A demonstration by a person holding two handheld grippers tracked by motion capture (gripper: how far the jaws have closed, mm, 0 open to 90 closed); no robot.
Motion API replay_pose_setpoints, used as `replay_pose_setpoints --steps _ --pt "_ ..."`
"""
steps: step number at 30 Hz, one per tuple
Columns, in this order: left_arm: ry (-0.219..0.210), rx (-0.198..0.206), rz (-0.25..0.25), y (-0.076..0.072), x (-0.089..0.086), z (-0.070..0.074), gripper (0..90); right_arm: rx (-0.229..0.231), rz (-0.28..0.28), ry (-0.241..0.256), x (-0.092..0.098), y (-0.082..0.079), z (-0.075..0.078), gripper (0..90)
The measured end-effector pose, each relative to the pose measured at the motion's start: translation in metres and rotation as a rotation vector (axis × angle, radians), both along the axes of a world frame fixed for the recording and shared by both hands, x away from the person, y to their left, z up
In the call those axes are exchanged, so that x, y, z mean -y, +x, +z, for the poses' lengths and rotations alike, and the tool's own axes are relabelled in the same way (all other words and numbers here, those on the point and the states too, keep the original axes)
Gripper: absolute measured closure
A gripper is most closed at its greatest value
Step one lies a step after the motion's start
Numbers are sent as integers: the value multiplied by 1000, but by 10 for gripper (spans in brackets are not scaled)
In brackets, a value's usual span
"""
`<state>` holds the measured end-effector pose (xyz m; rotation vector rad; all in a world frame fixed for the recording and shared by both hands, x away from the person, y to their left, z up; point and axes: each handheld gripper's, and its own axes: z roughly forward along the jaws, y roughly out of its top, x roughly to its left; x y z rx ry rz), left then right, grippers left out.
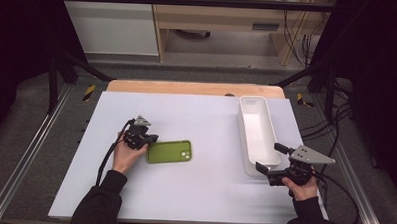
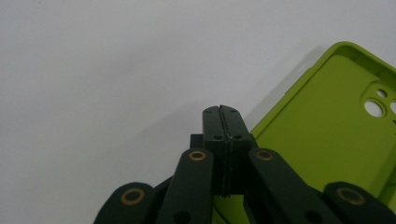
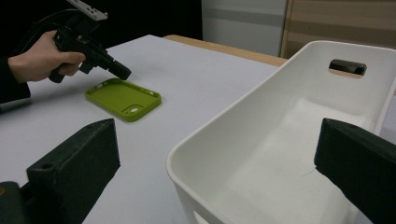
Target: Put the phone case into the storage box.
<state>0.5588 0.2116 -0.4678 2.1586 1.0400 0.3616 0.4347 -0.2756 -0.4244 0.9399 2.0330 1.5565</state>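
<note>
Jaws of the left gripper pressed fully together, pads flush, nothing between them; tips sit at the near edge of the green phone case, over the white table surface. Whether the tips touch the case rim cannot be told.

High view: left gripper left of frame centre, held in the person's left hand; forearm in a dark sleeve rises from the bottom edge, angled up and slightly right. The jaws point right toward the case, which lies flat, open side up, camera holes at its right end, just left of frame centre.

Right gripper at lower right, jaws spread wide, holding nothing. Right hand grips from below, wrist coming up from the bottom edge. The jaws straddle the near end of the white bin at lower right of the table.

Right gripper view: its two jaws at lower left and right edge, bin between them; case and left gripper at upper left.
</note>
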Motion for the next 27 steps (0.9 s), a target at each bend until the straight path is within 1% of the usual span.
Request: replay_pose_setpoints --steps 7,19,22,27 --pt "2 -6 -18 -8 1 0 898 4 -1 0 1 0 0 5" --pt "4 -9 -54 -29 4 0 899 5 1 3 1 -1 1 5" --pt "-6 -14 -58 -33 4 0 898 6 2 2 1 -1 1 5" --pt "-6 -14 -65 -41 5 0 898 5 3 2 1 -1 1 5"
